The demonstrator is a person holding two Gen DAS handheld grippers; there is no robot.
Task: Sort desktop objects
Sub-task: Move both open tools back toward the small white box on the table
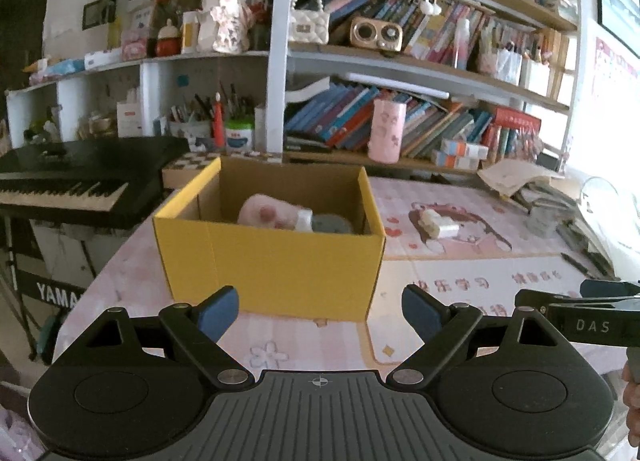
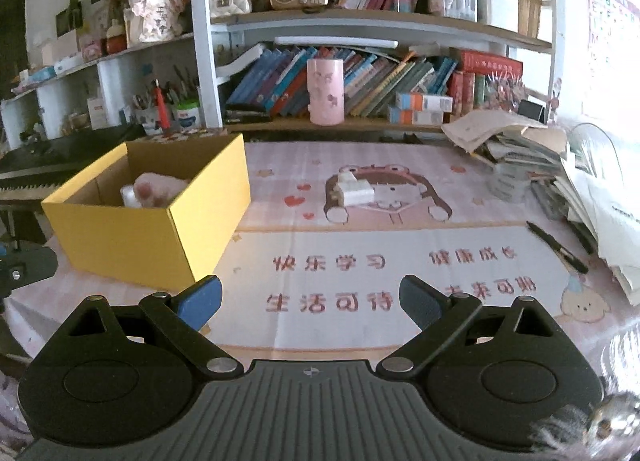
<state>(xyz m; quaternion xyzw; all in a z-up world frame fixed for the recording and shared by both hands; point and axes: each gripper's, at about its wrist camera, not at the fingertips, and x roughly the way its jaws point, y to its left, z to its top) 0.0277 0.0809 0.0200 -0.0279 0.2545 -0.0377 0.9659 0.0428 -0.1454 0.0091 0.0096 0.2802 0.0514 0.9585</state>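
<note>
Yellow box (image 2: 120, 237) is matt corrugated cardboard, raw brown inside; tabletop (image 2: 360, 245) has a smooth printed pink plastic mat with slight sheen. Both tongs, left (image 1: 320, 311) and right (image 2: 310, 301): matt black plastic, blue rubbery pads (image 2: 200, 299), shiny metal rivets. Pen (image 2: 558, 247) glossy black plastic, paper stack (image 2: 500, 129) matt.

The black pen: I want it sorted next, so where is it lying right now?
In the right wrist view, the black pen lies on the desk mat at the right side, just left of the pile of papers and books.
</note>
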